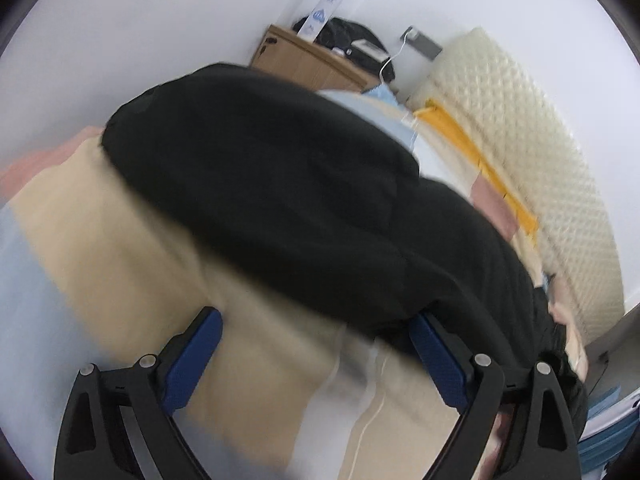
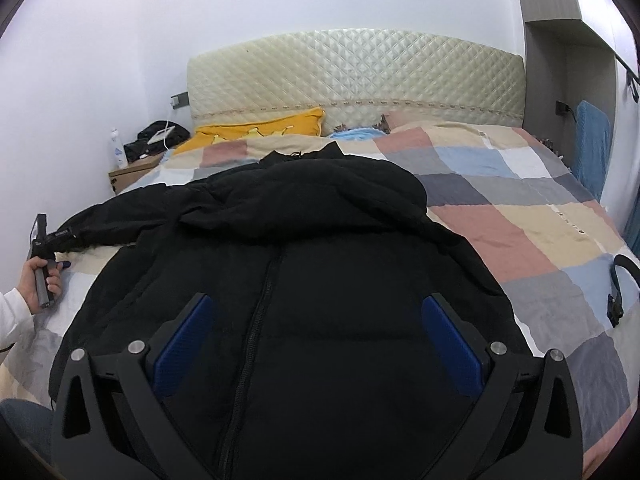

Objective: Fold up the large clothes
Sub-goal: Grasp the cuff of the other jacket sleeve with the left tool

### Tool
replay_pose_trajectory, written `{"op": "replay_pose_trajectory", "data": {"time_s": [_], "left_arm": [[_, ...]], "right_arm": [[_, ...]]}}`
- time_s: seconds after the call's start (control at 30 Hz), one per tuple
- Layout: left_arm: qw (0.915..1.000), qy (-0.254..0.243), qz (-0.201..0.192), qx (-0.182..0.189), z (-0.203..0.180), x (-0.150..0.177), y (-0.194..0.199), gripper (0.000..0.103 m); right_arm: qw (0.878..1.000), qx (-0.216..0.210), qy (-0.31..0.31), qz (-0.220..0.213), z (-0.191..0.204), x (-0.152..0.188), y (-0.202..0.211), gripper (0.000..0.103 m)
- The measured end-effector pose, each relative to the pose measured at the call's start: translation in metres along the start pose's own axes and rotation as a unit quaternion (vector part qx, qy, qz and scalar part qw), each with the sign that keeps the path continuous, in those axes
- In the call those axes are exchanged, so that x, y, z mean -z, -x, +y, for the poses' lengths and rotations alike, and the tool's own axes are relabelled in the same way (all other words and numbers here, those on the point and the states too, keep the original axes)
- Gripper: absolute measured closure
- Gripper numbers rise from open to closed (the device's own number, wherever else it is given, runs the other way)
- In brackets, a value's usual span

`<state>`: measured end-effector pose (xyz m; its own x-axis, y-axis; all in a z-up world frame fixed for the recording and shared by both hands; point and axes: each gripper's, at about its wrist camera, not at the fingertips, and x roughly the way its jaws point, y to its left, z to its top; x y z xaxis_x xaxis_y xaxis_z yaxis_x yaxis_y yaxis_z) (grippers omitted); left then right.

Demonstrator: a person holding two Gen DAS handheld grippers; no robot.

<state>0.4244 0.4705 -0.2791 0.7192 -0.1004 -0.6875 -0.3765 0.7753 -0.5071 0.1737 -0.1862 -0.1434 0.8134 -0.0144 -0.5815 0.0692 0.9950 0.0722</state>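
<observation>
I see a bedroom with plain white walls (image 2: pixel 280 8) under even, soft light. A bed (image 2: pixel 532 240) fills most of the view, covered by a patchwork quilt (image 2: pixel 500 184) of beige, pink, blue and grey squares. Its cream diamond-quilted headboard (image 2: pixel 360 72) stands against the far wall, with a yellow pillow (image 2: pixel 264 128) at its foot. Left of the bed sits a wooden nightstand (image 2: pixel 128 174) bearing a white bottle (image 2: pixel 117 148) and a dark heap; a wall socket (image 2: pixel 179 100) with a white cable is above it. At right I note a grey wardrobe panel (image 2: pixel 560 64).
</observation>
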Motion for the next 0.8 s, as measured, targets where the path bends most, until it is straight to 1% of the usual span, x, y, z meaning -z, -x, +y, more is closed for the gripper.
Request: {"op": "replay_pose_trajectory", "data": {"time_s": [0.17, 0.27, 0.33, 0.4, 0.43, 0.5, 0.53, 0.63, 0.73, 0.8], "left_arm": [[0.9992, 0.013, -0.021, 0.032, -0.004, -0.014, -0.011, 0.008], [0.9965, 0.027, -0.042, 0.067, -0.003, -0.01, -0.004, 0.008], [0.9952, 0.033, -0.045, 0.081, 0.001, -0.007, -0.001, 0.008], [0.9955, 0.026, -0.044, 0.08, 0.006, -0.004, 0.001, 0.011], [0.9959, 0.02, -0.041, 0.077, 0.008, -0.003, 0.003, 0.011], [0.9954, 0.02, -0.042, 0.084, 0.012, -0.005, 0.007, 0.012], [0.9947, 0.027, -0.045, 0.088, 0.015, -0.007, 0.009, 0.012], [0.9893, 0.07, -0.068, 0.108, 0.023, -0.012, 0.016, 0.013], [0.9861, 0.104, -0.071, 0.109, 0.027, -0.018, 0.008, 0.013], [0.9863, 0.116, -0.072, 0.092, 0.027, -0.022, -0.001, 0.013]], "right_arm": [[1.0, 0.0, -0.002, 0.011, 0.006, -0.003, -0.013, 0.0], [1.0, 0.003, -0.002, 0.019, 0.008, -0.002, -0.017, 0.0], [1.0, 0.007, -0.001, 0.021, 0.009, -0.002, -0.018, 0.0], [1.0, 0.008, -0.003, 0.022, 0.009, -0.003, -0.019, 0.0], [1.0, 0.01, -0.002, 0.021, 0.009, -0.003, -0.018, 0.0], [1.0, 0.013, 0.004, 0.018, 0.01, -0.003, -0.017, 0.0], [1.0, 0.013, 0.005, 0.018, 0.011, -0.004, -0.018, 0.0], [1.0, 0.012, 0.001, 0.019, 0.01, -0.005, -0.017, 0.0], [1.0, 0.013, -0.01, 0.021, 0.008, -0.005, -0.017, 0.0], [1.0, 0.013, -0.015, 0.023, 0.007, -0.006, -0.018, 0.0]]}}
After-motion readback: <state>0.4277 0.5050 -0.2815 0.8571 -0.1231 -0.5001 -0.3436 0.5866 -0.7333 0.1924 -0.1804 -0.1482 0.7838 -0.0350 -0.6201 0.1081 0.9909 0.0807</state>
